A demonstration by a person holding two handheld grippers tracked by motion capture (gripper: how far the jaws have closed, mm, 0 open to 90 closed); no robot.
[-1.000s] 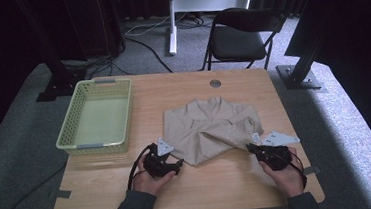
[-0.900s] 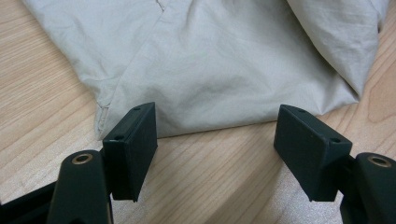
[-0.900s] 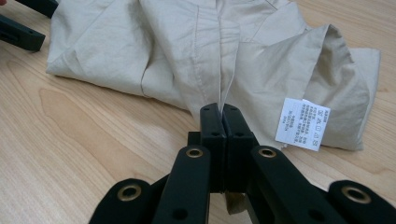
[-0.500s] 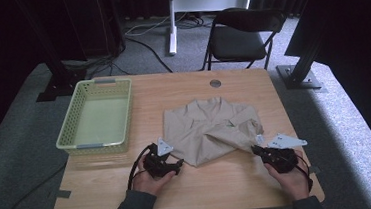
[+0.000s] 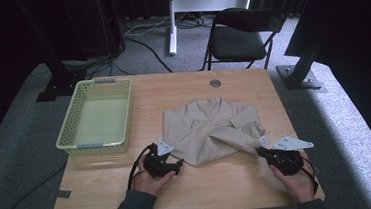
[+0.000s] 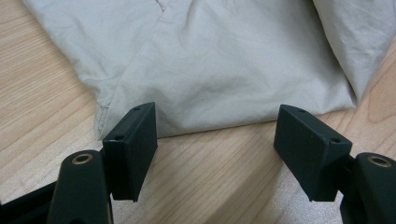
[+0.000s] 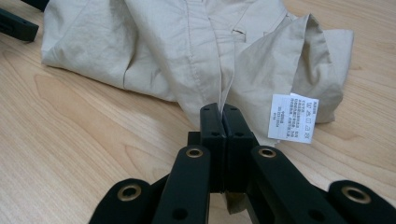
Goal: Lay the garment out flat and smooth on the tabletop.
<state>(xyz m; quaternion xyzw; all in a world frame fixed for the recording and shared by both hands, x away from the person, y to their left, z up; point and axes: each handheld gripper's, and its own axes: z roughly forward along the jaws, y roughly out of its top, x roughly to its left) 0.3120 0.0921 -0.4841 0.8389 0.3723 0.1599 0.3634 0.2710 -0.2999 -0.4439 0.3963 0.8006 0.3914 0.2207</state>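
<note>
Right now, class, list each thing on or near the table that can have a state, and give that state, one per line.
Beige shirt: crumpled, partly folded, lying flat on the table.
Care label: turned out, exposed.
Left gripper: open, just short of the shirt's hem.
Right gripper: shut on the shirt's edge.
Basket: upright, empty.
Folding chair: unfolded, unoccupied.

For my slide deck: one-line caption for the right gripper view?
Right tool shut on the beige shirt's edge, white care label alongside.
</note>
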